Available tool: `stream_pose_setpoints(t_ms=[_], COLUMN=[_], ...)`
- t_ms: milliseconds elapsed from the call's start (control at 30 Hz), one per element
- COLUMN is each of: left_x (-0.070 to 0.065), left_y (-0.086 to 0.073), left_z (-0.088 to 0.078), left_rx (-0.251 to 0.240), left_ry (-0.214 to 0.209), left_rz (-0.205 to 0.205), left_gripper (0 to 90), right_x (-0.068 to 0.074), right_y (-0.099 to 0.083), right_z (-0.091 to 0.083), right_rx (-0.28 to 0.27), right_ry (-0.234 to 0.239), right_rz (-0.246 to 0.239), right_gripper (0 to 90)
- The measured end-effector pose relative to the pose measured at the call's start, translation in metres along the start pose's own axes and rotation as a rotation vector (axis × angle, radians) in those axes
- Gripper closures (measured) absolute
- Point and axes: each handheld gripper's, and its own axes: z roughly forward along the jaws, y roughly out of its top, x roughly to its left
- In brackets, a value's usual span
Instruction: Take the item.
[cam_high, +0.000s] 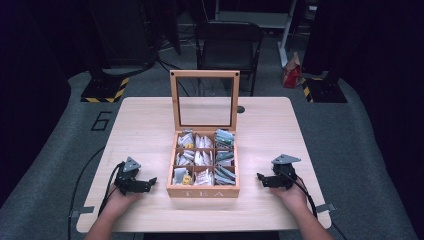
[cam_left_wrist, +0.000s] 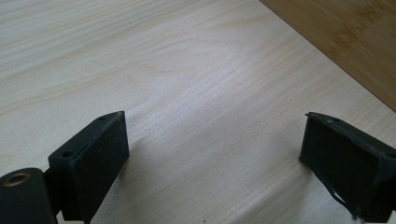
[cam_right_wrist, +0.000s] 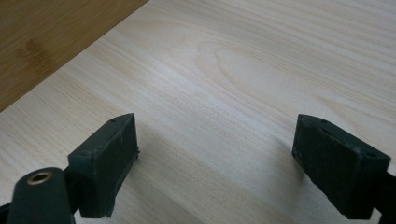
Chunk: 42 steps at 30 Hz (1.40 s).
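A wooden tea box marked TEA stands mid-table, its glass-paned lid raised upright. Its compartments hold several tea bags. My left gripper rests on the table left of the box, open, with bare tabletop between its jaws; the box's side shows at the top right of the left gripper view. My right gripper rests on the table right of the box, open and holding nothing; the box's side shows at the top left of the right gripper view.
The light wooden table stands on grey floor. A black folding chair stands behind the far edge. Stand bases with yellow-black tape sit at the far left and far right. A small dark disc lies behind the lid.
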Motion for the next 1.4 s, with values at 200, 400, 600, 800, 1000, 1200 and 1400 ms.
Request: stream_pose_setpoints(t_ms=[200, 400, 600, 800, 1000, 1200, 1400], left_x=[0.0, 0.0, 0.0, 0.0, 0.0, 0.0, 0.0], left_y=[0.0, 0.0, 0.0, 0.0, 0.0, 0.0, 0.0], left_z=[0.0, 0.0, 0.0, -0.001, -0.001, -0.001, -0.002], left_rx=[0.0, -0.002, -0.003, 0.002, 0.004, 0.003, 0.007], left_ry=[0.0, 0.001, 0.001, -0.002, -0.004, -0.003, -0.005], left_rz=[0.001, -0.002, -0.003, -0.001, -0.001, 0.003, 0.007], left_gripper=[7.4, 7.5, 7.4, 7.4, 7.4, 7.4, 7.4], right_x=[0.0, 0.0, -0.001, 0.0, -0.001, 0.003, 0.007], right_y=[0.0, 0.0, -0.001, 0.0, 0.002, 0.008, 0.014], right_z=[0.0, -0.001, -0.004, -0.006, -0.008, -0.016, -0.021], right_rx=[0.0, 0.006, 0.001, 0.005, 0.027, 0.002, -0.013], right_ry=[0.0, 0.007, 0.011, -0.004, 0.001, 0.006, 0.024], right_rz=[0.0, 0.003, -0.004, 0.013, 0.001, 0.002, -0.008], right_gripper=[13.6, 15.2, 23.0, 27.7, 33.5, 36.5, 37.9])
